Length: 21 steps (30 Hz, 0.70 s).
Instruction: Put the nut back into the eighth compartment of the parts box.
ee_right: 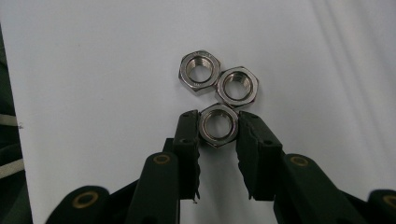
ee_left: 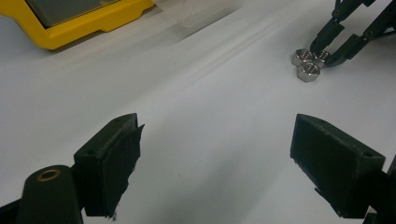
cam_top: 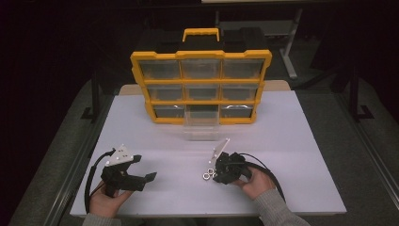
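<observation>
Now: R gripper (ee_right: 218, 127) closed on nearest hex nut (ee_right: 217, 126), pads pressing two opposite flats; nut lies flat on white table (cam_top: 282, 141), so the grip comes in low and nearly level. Two more nuts (ee_right: 219, 79) sit touching it, just beyond the tips. Judgement: front nut picked first because it's reachable w/o knocking the others. Nut not lifted yet, as far as I can tell.

L gripper (ee_left: 215, 154) wide open, nothing between the pads, held low over bare table well left of the nuts; prob. waiting its turn.

Yellow organizer (cam_top: 201, 87) stands upright at table's far side. One clear drawer (cam_top: 201, 126) pulled out at bottom middle, likely where the nut goes, since it faces the nuts.
</observation>
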Tool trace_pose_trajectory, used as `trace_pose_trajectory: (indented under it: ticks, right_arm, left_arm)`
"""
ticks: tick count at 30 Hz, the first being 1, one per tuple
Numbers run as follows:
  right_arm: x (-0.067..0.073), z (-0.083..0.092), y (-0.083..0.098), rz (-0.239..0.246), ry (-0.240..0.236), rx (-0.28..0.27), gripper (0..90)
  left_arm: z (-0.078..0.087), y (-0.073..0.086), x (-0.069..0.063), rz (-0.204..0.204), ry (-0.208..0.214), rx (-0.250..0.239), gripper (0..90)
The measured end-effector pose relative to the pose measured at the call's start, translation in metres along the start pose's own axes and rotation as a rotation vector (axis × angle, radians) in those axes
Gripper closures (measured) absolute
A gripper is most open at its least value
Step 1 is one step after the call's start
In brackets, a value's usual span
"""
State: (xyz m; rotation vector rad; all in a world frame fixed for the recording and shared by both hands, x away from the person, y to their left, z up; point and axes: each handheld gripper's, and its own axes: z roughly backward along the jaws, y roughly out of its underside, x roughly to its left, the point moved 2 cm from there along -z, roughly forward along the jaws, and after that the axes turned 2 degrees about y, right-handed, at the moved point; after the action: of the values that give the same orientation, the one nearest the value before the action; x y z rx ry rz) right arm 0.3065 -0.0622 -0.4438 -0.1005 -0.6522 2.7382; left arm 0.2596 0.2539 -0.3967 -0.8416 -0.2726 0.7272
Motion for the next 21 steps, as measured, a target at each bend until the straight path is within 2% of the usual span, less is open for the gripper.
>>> trace_pose_trajectory:
  ticks: [11,21]
  right_arm:
    - [-0.002,0.002,0.001,-0.005,-0.023,-0.004,69.1]
    - [-0.010,0.016,0.006,-0.042,-0.072,-0.076,69.1]
  left_arm:
    - [-0.003,0.000,-0.001,-0.011,-0.001,0.007,15.7]
    - [-0.004,0.001,-0.001,-0.005,0.001,0.008,15.7]
